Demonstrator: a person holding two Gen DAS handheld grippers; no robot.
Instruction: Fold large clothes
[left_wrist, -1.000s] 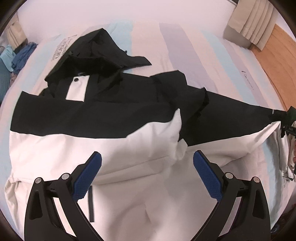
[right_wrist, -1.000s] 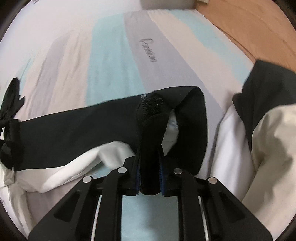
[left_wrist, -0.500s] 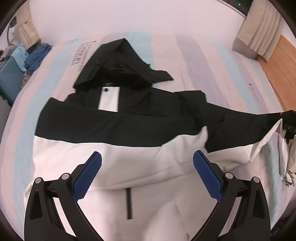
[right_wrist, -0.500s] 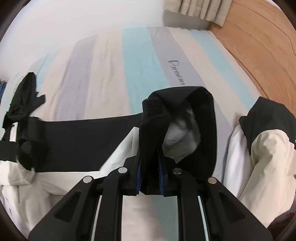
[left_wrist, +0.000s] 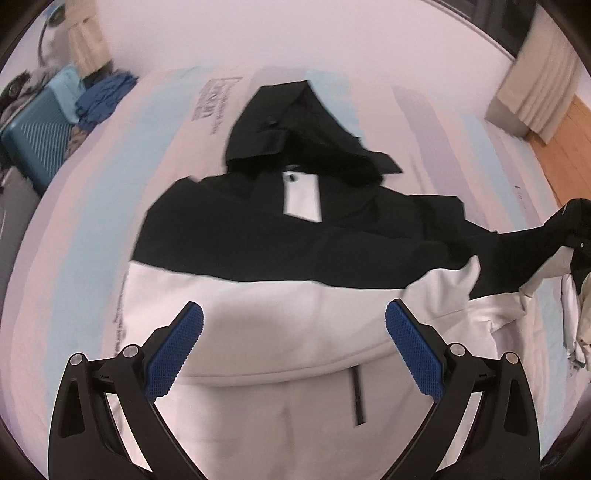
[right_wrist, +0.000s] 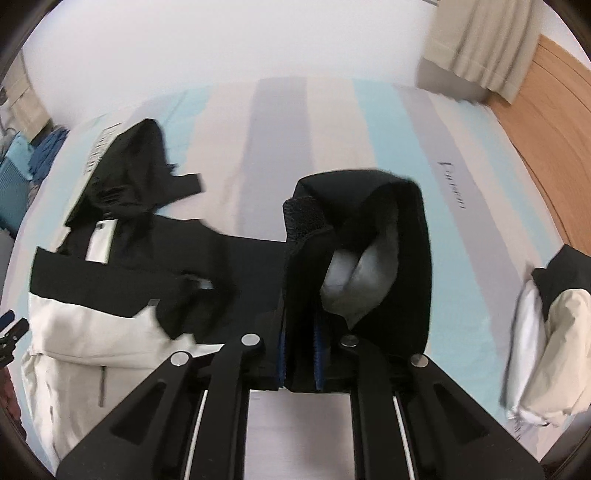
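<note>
A black and white hooded jacket lies spread on the striped bed, hood toward the far wall. My left gripper is open and empty, held above the jacket's white lower body. My right gripper is shut on the black sleeve cuff and holds it lifted off the bed, its grey lining showing. The sleeve stretches from the jacket's right side up to the raised cuff. The jacket body also shows in the right wrist view.
The striped bed sheet reaches to a white wall. A second black and cream garment lies at the bed's right edge. A blue suitcase with clothes stands left of the bed. Curtains and wooden floor are at the right.
My right gripper has lifted the sleeve cuff higher and carried it toward the jacket body. My left gripper has risen and pulled back, so more of the jacket and hood shows.
</note>
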